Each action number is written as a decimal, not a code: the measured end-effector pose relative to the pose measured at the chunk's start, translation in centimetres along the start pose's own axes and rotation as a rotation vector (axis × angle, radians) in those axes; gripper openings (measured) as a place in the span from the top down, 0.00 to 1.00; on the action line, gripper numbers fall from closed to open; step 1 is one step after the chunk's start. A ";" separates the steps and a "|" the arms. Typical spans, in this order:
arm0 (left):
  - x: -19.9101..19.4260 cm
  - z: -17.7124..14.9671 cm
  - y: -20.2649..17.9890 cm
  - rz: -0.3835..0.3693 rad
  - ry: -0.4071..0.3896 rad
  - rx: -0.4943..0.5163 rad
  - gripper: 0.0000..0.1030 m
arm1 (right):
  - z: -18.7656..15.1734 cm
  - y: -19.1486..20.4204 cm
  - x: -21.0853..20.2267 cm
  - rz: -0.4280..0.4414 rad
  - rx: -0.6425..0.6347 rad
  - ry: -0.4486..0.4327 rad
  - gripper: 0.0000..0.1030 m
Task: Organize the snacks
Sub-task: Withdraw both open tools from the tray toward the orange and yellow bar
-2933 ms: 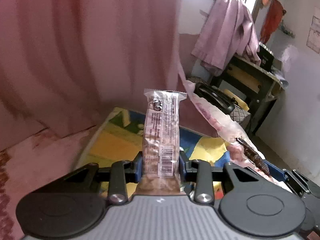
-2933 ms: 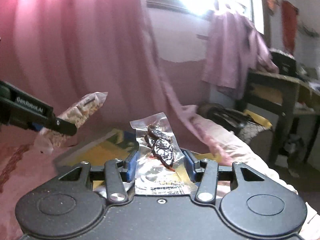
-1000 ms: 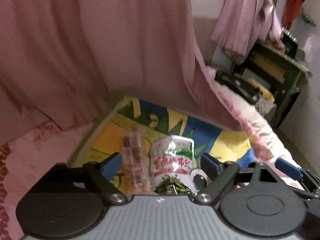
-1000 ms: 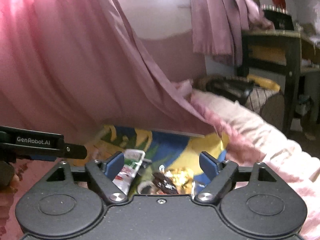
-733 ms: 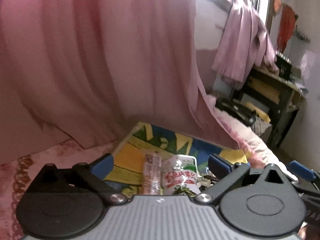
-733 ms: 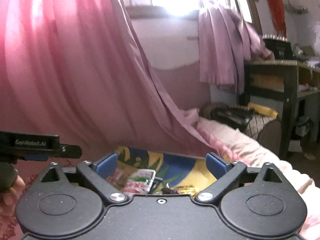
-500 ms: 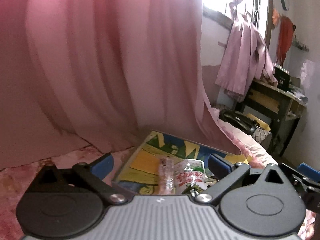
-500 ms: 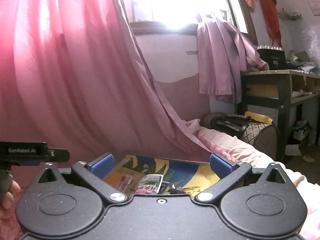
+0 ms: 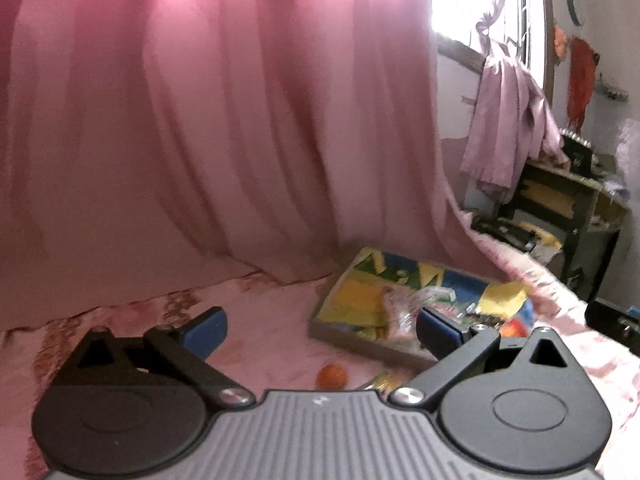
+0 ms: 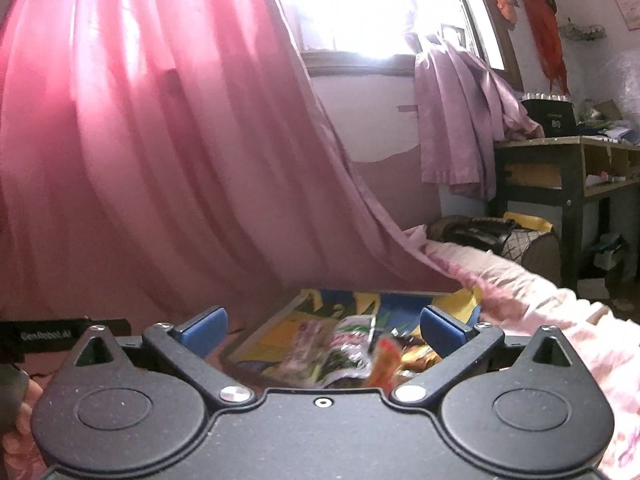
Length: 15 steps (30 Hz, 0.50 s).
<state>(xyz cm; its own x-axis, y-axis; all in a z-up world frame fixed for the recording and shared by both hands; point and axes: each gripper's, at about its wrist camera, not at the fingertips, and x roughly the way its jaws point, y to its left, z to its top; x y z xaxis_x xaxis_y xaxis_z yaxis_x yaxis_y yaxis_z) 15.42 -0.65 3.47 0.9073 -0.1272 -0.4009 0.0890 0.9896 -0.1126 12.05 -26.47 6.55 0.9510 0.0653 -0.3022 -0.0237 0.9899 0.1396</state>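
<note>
Left tongs point(image 9: 320, 328) stand wide and empty above the bed point(image 9: 260, 320), raised and pulled leftward off the tray point(image 9: 344, 334), their line aimed at bare bedspread; judged, this frees them for loose items. An orange ball point(image 9: 332, 376) and a yellow packet point(image 9: 382, 380) lie on the bed just before the tray's near wall, outside it. Snacks point(image 10: 344, 344) lie heaped inside the patterned tray, gathered there as the collecting place. Right tongs point(image 10: 323, 330) are likewise wide and empty, held level and low, looking across the tray toward the curtain point(image 10: 160, 160).
</note>
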 end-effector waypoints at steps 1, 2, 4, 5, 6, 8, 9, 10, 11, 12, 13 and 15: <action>-0.4 -0.5 0.3 0.012 0.003 0.006 0.00 | -0.3 0.4 -0.4 0.004 0.002 0.008 0.01; -0.9 -1.0 0.8 0.020 0.005 0.009 0.00 | -0.6 0.7 -0.6 0.005 0.005 0.016 0.01; -1.4 -1.9 1.4 0.040 0.021 0.012 0.00 | -1.2 1.3 -1.1 0.007 0.008 0.037 0.01; -1.6 -2.3 1.8 0.052 0.041 0.012 0.00 | -1.5 1.6 -1.2 0.005 0.009 0.051 0.01; -1.6 -2.7 2.1 0.065 0.064 0.011 0.00 | -1.8 1.9 -1.3 0.003 0.009 0.064 0.01; -1.7 -3.4 2.6 0.097 0.118 0.017 0.00 | -2.4 2.4 -1.4 -0.003 0.009 0.094 0.01; -1.8 -3.7 2.8 0.113 0.142 0.029 0.00 | -2.7 2.6 -1.4 -0.006 0.010 0.109 0.01; -1.9 -3.9 2.9 0.127 0.165 0.042 0.00 | -3.0 2.8 -1.4 -0.007 0.010 0.123 0.01; -2.0 -4.2 3.1 0.135 0.183 0.046 0.00 | -3.2 2.9 -1.4 -0.010 0.008 0.136 0.01; -2.0 -4.3 3.2 0.138 0.200 0.041 0.00 | -3.5 3.2 -1.4 -0.012 0.005 0.151 0.01; -2.2 -4.5 3.4 0.138 0.212 0.031 0.00 | -3.7 3.3 -1.4 -0.014 0.002 0.162 0.01; -2.5 -4.6 3.7 0.137 0.232 0.013 0.00 | -4.1 3.8 -1.1 -0.015 -0.009 0.191 0.01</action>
<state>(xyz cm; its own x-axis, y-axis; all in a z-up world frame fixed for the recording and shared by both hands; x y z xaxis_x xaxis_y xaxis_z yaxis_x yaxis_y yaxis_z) 11.62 3.05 -0.15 0.7928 -0.0027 -0.6094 -0.0210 0.9993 -0.0317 9.59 -22.30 3.52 0.8756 0.0720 -0.4776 -0.0132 0.9920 0.1255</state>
